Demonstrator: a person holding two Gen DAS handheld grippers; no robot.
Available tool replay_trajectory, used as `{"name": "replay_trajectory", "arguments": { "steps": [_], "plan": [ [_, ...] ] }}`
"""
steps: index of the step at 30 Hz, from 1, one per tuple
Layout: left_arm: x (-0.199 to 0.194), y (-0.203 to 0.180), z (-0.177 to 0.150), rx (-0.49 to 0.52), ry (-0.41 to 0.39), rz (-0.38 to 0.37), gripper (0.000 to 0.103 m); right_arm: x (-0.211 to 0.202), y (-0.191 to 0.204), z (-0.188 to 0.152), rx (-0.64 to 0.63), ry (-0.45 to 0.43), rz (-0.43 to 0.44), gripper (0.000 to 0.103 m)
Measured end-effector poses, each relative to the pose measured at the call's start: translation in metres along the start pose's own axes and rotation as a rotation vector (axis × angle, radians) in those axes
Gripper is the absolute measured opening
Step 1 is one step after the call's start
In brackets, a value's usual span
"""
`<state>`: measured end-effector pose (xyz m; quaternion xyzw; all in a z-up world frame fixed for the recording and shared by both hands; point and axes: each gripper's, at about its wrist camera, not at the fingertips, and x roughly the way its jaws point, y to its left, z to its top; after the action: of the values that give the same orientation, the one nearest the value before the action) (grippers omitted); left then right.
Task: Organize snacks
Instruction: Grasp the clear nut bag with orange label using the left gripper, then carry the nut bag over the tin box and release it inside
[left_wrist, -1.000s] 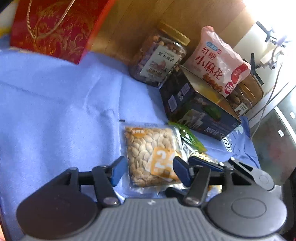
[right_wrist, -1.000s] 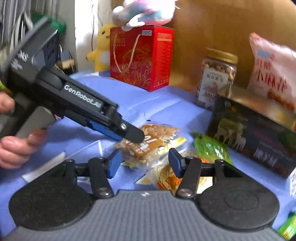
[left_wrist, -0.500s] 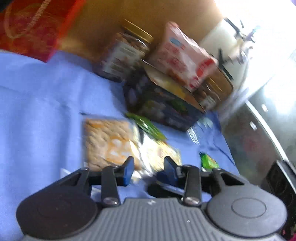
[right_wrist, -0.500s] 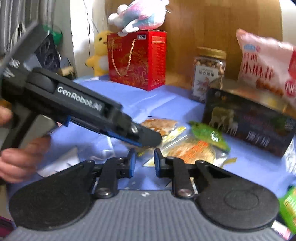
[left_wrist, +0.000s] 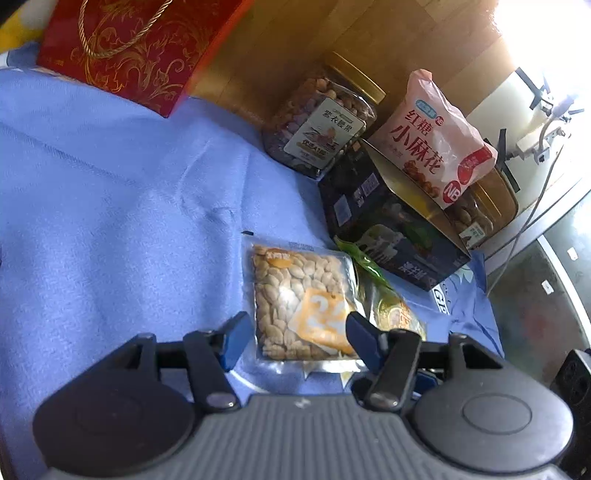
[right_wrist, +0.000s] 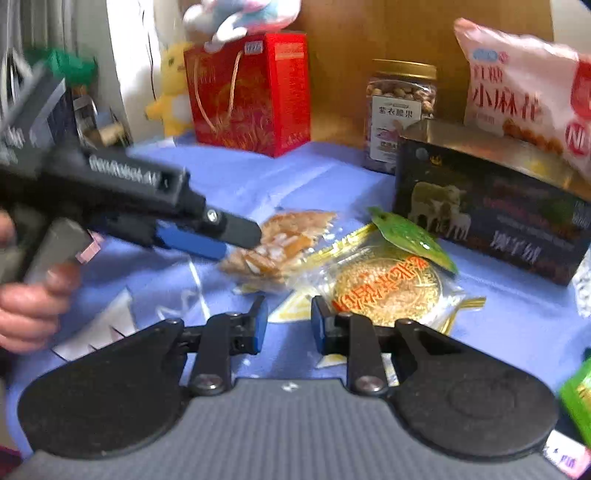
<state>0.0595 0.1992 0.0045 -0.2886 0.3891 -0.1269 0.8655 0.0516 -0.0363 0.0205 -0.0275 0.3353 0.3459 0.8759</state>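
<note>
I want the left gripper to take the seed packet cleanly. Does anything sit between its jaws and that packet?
Nothing visible does. In the left wrist view the left gripper has just been opening, and the seed packet lies flat on the blue cloth directly ahead, unpinched. A round cake packet tucks under its right edge.

Clear seed packet flat on the blue cloth, orange label up; round gold cake pack flat just beside it, green pouch overlapping its far edge (partly crumpled).
</note>
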Motion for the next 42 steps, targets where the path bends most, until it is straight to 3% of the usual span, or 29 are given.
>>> {"name": "replay_trajectory", "arguments": {
  "steps": [3, 7, 10, 14, 19, 23, 24, 28, 30, 35, 38, 42],
  "plan": [
    [0.002, 0.001, 0.002, -0.018, -0.001, -0.012, 0.061, 0.000, -0.001, 0.003, 0.034, -0.015, 0.044, 0.035],
    [0.006, -0.002, 0.001, 0.000, -0.012, -0.002, 0.061, 0.013, 0.001, 0.008, 0.077, -0.007, 0.039, 0.042],
    [0.006, -0.003, 0.001, 0.018, -0.014, 0.006, 0.059, 0.017, 0.000, 0.007, 0.115, 0.002, 0.040, 0.027],
    [0.003, -0.012, -0.006, 0.060, -0.005, -0.012, 0.057, 0.001, 0.001, 0.006, 0.104, -0.024, 0.091, 0.017],
    [-0.002, -0.027, -0.027, 0.090, 0.039, -0.123, 0.061, -0.038, 0.008, -0.015, -0.005, -0.037, 0.087, 0.015],
    [0.002, -0.055, -0.054, 0.176, 0.085, -0.194, 0.068, -0.073, 0.007, -0.043, -0.066, -0.065, 0.034, 0.014],
    [0.004, -0.061, -0.060, 0.190, 0.099, -0.207, 0.072, -0.078, 0.005, -0.049, -0.062, -0.063, 0.015, 0.015],
    [0.018, -0.094, -0.081, 0.288, 0.138, -0.222, 0.072, -0.097, -0.019, -0.071, 0.060, -0.050, -0.025, 0.015],
    [0.024, -0.107, -0.086, 0.329, 0.154, -0.224, 0.072, -0.102, -0.031, -0.080, 0.130, -0.046, -0.031, 0.019],
    [0.018, -0.112, -0.076, 0.328, 0.146, -0.249, 0.072, -0.107, -0.040, -0.090, 0.185, -0.057, -0.044, 0.042],
    [0.014, -0.105, -0.066, 0.296, 0.127, -0.225, 0.074, -0.104, -0.044, -0.091, 0.187, -0.070, -0.027, 0.046],
    [0.026, -0.098, -0.059, 0.269, 0.189, -0.233, 0.074, -0.100, -0.048, -0.093, 0.176, -0.088, -0.005, 0.053]
  ]
}}
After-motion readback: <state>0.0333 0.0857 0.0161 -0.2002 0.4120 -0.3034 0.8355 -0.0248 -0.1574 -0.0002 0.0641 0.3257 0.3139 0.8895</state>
